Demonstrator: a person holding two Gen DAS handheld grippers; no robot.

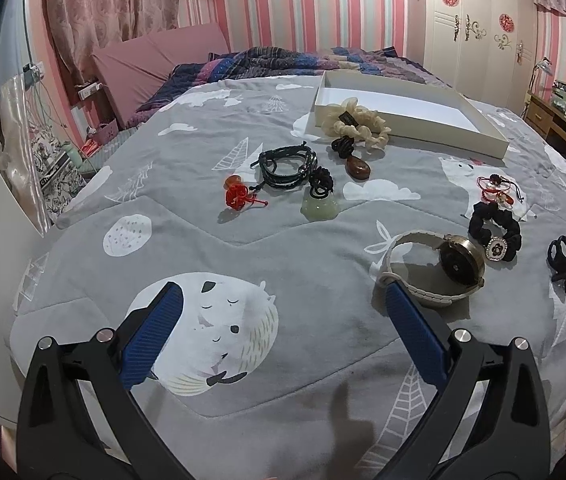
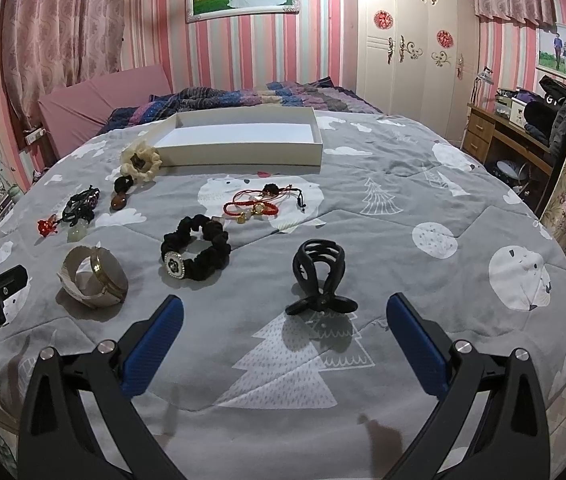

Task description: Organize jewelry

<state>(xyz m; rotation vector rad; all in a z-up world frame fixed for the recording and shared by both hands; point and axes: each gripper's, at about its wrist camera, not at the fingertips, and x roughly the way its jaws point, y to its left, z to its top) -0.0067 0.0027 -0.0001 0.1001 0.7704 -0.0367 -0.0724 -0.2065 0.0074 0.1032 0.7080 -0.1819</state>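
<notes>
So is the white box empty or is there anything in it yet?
Empty. The white box shows only its bare floor in both views; the cream scrunchie lies outside, against its front corner.

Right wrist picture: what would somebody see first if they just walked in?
Probably the black claw hair clip, lying alone on the grey bedspread right in front of the open right tool. To its left lie a black scrunchie with a flower charm and a watch. Behind them all sits an empty white box, near the far end of the bed.
</notes>
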